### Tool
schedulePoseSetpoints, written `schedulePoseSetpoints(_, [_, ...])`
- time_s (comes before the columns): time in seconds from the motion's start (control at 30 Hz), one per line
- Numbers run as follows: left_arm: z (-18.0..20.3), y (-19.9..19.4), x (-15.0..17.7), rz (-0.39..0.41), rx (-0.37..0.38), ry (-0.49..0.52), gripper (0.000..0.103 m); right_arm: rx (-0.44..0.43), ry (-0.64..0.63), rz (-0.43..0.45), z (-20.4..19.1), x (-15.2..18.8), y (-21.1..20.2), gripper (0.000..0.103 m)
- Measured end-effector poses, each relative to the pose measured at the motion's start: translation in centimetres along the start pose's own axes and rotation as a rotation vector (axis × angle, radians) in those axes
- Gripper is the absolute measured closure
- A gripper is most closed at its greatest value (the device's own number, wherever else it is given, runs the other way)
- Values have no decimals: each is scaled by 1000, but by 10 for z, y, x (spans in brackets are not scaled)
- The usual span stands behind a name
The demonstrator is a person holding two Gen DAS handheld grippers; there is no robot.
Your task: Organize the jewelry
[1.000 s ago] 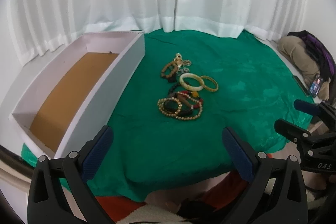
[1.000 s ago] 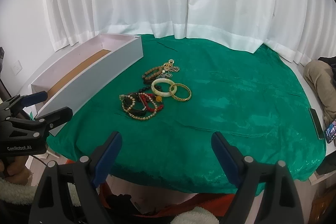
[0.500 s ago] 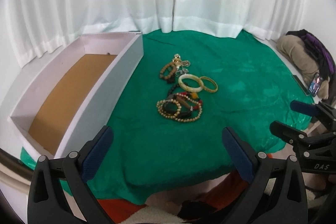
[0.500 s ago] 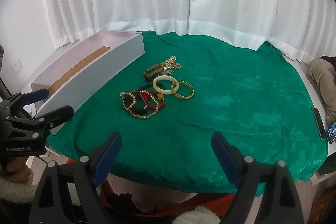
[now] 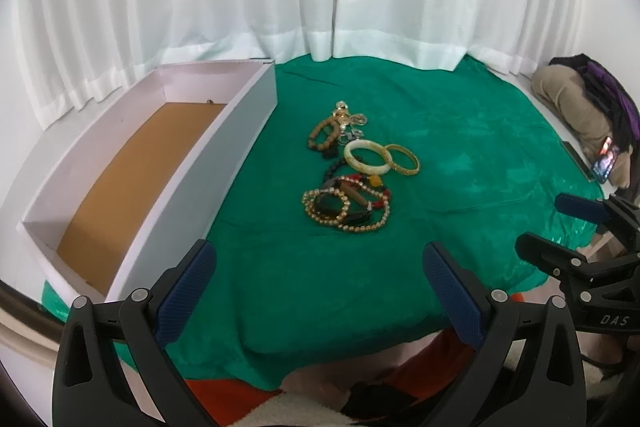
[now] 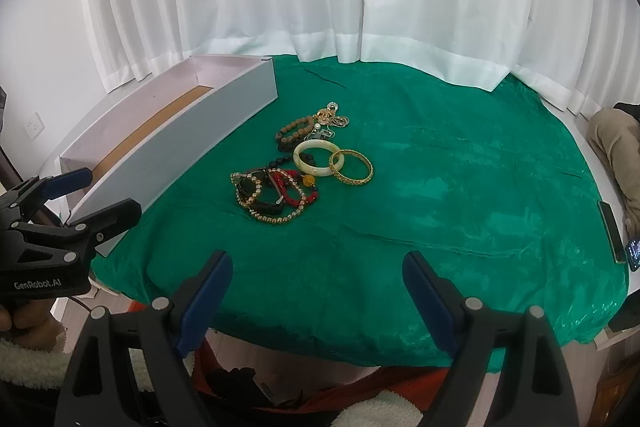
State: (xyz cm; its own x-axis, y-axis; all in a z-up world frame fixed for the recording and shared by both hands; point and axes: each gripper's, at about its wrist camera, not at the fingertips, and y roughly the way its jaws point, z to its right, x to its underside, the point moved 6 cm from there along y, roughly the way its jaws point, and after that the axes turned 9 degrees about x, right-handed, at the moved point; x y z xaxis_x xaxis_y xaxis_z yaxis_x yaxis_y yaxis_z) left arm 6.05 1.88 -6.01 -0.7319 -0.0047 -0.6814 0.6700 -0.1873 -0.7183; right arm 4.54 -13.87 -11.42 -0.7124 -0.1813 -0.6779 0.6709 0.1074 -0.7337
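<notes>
Jewelry piled mid-cloth, both grippers empty

Green cloth [image 6: 440, 187] w/ long white box [image 5: 248, 131] at its left edge. Jewelry pile [image 6: 300, 171] near center, beside box. Left gripper [image 5: 320, 271] & right gripper [image 6: 318, 279]: jaws wide apart, short of pile.

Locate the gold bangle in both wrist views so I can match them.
Left wrist: gold bangle lies right of centre, touching the pale jade bangle on its right.
Right wrist: gold bangle lies near centre, again right of the jade bangle.
Shared landmark: white box at left.
</notes>
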Motion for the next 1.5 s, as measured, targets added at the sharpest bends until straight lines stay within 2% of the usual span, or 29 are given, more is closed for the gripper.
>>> schedulePoseSetpoints(0.8, [11,-1,5,21,-2,23,0,-4,4,2,-2,2,0,14])
schedulePoseSetpoints(1.23, [-9,-5,7,20,0,-40,0,-11,8,-6,-5,5,-1,14])
schedulePoseSetpoints(1.5, [-2,-3,9,8,12,-18,0,-12,18,0,-1,4,-1,14])
